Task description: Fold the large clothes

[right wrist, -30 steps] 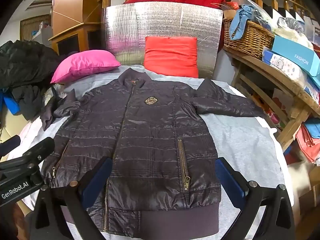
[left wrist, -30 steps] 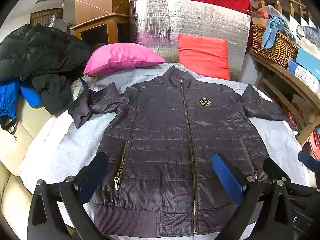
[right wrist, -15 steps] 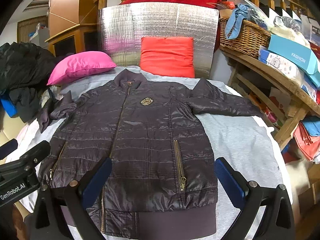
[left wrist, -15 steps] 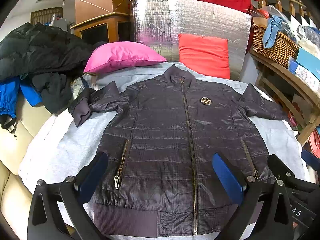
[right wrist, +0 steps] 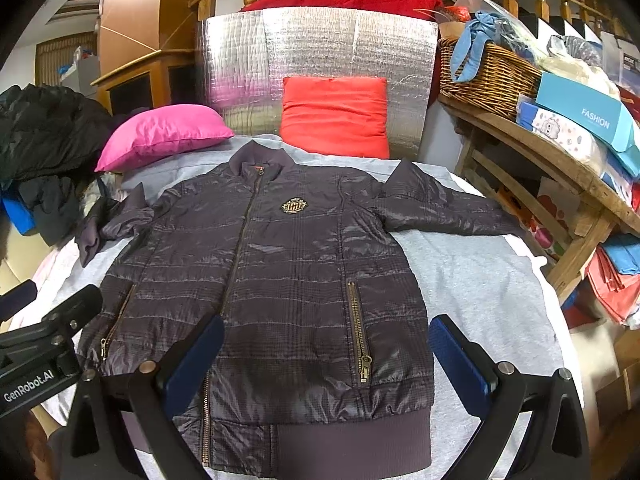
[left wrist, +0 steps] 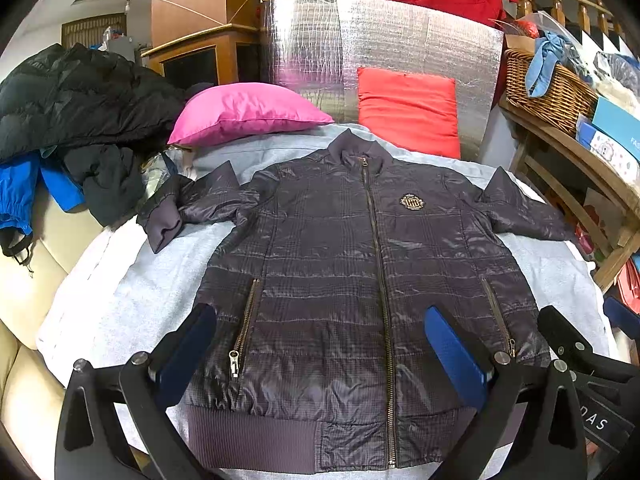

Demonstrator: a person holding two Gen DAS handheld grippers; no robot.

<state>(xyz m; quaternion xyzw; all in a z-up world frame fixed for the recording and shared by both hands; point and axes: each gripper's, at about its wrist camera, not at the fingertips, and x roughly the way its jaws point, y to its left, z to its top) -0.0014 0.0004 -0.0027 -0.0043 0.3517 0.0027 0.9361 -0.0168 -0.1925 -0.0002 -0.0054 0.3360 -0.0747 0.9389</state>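
Note:
A dark purple quilted jacket (left wrist: 360,280) lies flat, front up and zipped, on a grey cloth (left wrist: 132,292), collar away from me. It also shows in the right wrist view (right wrist: 280,280). Its left sleeve (left wrist: 188,208) is bunched; its right sleeve (right wrist: 448,212) stretches out to the side. My left gripper (left wrist: 320,344) is open and empty above the hem. My right gripper (right wrist: 326,356) is open and empty above the hem, further right. Each gripper shows at the edge of the other's view.
A pink pillow (left wrist: 244,112) and a red pillow (left wrist: 408,112) lie behind the collar, before a silver foil panel (left wrist: 380,36). Dark coats (left wrist: 72,100) are piled at left. A wooden shelf (right wrist: 560,168) with a wicker basket (right wrist: 488,76) and boxes stands at right.
Both grippers have drifted slightly; the right wrist view has shifted a little to the right and nearer. The jacket has not moved and both grippers stay open.

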